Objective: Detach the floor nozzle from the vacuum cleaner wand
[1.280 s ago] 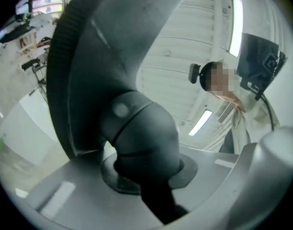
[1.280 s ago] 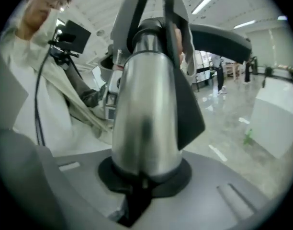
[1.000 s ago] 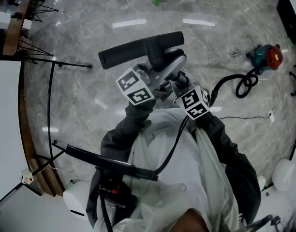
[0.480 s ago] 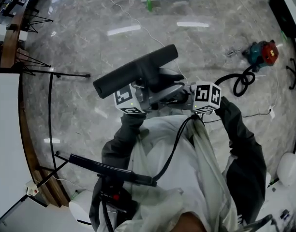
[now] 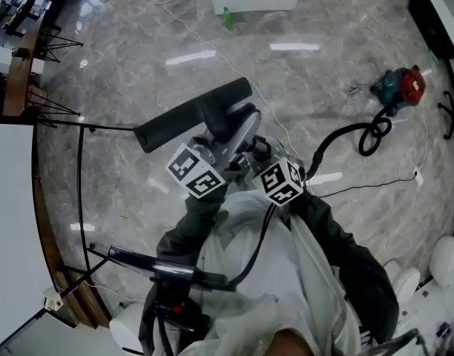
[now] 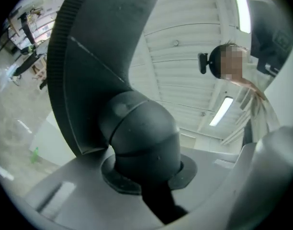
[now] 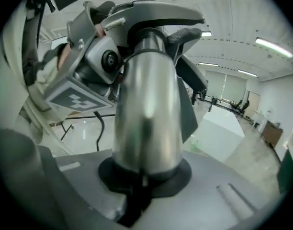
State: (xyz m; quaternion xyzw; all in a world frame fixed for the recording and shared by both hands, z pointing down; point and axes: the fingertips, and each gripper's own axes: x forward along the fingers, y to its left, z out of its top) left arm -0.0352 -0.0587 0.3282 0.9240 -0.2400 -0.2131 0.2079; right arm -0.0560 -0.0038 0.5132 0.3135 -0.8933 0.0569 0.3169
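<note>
Floor nozzle (image 5: 191,116), a long black bar, is held up above the marble floor (image 5: 123,58), joined to the silver wand (image 7: 145,104). Both dark sleeves (image 5: 184,225) reach forward from the chest and meet side by side. The left tool (image 6: 145,178) is clamped on the nozzle's black swivel neck (image 6: 139,133). The right tool (image 7: 142,178) is clamped on the wand.
</note>
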